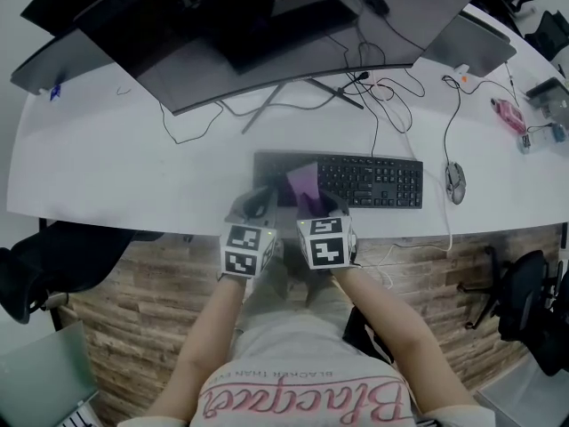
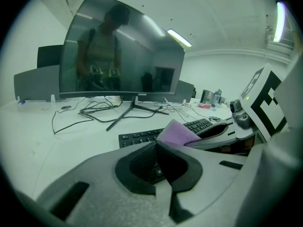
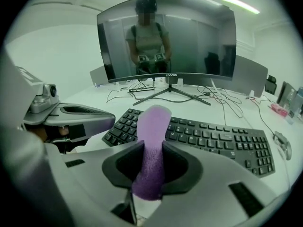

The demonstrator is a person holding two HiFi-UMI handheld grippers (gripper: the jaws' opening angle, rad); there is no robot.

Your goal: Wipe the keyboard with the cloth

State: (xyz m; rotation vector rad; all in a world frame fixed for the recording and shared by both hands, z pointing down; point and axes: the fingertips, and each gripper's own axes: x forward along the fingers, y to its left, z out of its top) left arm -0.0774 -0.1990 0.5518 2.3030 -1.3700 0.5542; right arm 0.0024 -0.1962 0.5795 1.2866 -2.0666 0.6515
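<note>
While the person is standing at the white desk [image 1: 116, 158], both grippers are hanging over the near-left corner of the black keyboard [image 1: 378, 182].

The left gripper [image 2: 155, 144] is sitting just left of that corner. Its jaws are pressed together at the tips with nothing pinched between them, and a key is showing through the gap behind the pads.

Just right of it, the purple cloth [image 3: 152, 126] is sticking up over the keyboard's left end, bunched into a thick strip. The right gripper [image 3: 150, 150] is clamping it, jaws squeezing the strip around mid-length, with the free end poking forward above the left-hand keys. I can't tell whether that end is touching the keys.

The cloth is looking light, soft and fuzzy, so it is probably going to flop and compress rather than push. A hold nearer the wiping end would likely give firmer pressure, since the long free tip may just fold over. Slipping out of the pads seems unlikely with that nap.

The keyboard is looking thin and light on a smooth top, so it may skate under a sideways wipe. The closed left gripper could steady its left edge.

Further right, the rest of the keyboard is lying uncovered. A mouse [image 1: 454, 182] is sitting just past its right end, and cables are trailing behind it.
</note>
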